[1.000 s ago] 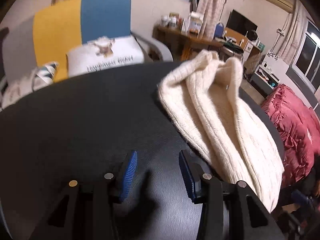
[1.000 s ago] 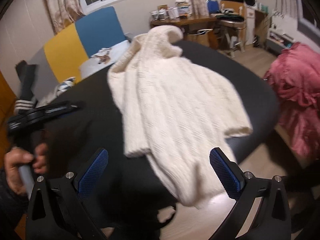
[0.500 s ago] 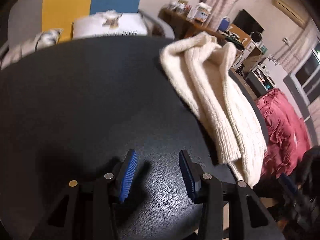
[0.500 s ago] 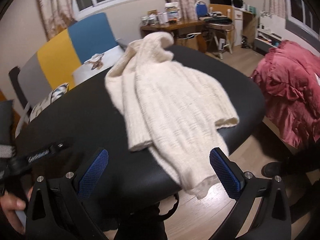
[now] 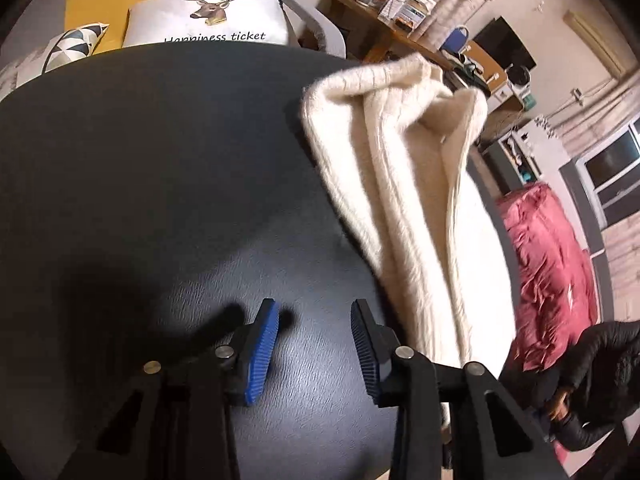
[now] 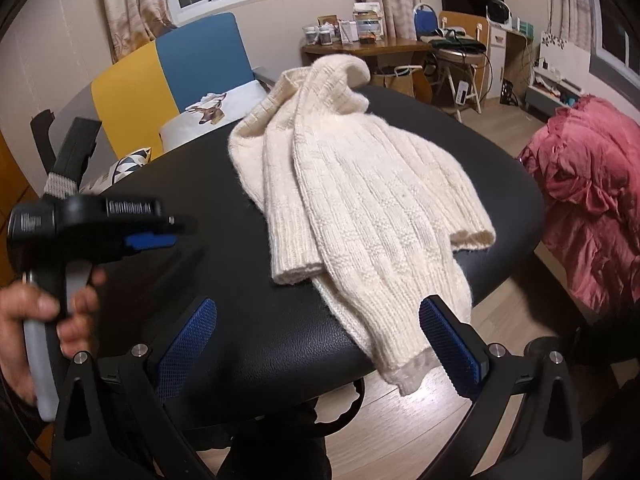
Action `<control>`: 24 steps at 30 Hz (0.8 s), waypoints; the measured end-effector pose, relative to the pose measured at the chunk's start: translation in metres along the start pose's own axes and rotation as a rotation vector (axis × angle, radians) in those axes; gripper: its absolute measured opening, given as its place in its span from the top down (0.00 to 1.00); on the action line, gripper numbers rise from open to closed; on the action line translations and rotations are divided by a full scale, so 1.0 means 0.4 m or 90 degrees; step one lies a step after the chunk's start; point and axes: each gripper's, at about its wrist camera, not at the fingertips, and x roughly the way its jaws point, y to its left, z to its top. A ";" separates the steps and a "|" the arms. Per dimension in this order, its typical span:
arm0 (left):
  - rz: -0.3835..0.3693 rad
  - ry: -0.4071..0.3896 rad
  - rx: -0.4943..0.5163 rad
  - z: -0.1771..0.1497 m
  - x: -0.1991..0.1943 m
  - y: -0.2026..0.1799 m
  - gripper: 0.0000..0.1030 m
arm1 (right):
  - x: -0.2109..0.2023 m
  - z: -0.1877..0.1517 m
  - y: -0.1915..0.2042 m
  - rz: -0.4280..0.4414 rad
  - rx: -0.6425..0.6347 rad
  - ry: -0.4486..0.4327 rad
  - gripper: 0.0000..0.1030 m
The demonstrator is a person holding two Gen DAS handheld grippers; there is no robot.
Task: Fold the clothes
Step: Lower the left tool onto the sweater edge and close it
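Lying rumpled on the black table (image 6: pixel 256 320), the cream knit sweater (image 6: pixel 360 208) is waiting to be folded. The right tool (image 6: pixel 318 344) is hanging wide open near its hem, holding nothing. The left tool (image 5: pixel 314 354) is closing a little over bare table, empty too.

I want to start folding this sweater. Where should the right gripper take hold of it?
Grip the sweater at its hem, which hangs free over the table edge. Come from the near side with the open right gripper; both jaws can probably pinch it there.
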 end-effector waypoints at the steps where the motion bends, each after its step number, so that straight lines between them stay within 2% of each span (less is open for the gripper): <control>1: -0.001 0.002 0.008 0.008 0.006 -0.005 0.64 | 0.006 -0.002 0.000 -0.002 0.001 0.004 0.00; 3: -0.011 0.012 0.007 0.015 0.027 -0.009 0.64 | 0.017 -0.005 0.002 -0.005 -0.001 0.012 0.00; 5: -0.047 0.032 -0.014 0.021 0.053 -0.007 0.64 | 0.027 -0.009 0.004 -0.006 -0.003 0.020 0.00; 10: -0.150 0.104 -0.126 0.024 0.141 0.024 0.64 | 0.041 -0.017 0.011 -0.011 -0.017 0.030 0.00; 19: -0.162 0.124 -0.192 0.060 0.189 0.025 0.64 | 0.056 -0.025 -0.022 -0.023 0.002 0.040 0.00; 24: -0.164 0.128 -0.232 0.051 0.179 0.043 0.64 | 0.057 -0.026 -0.028 -0.021 0.007 0.039 0.00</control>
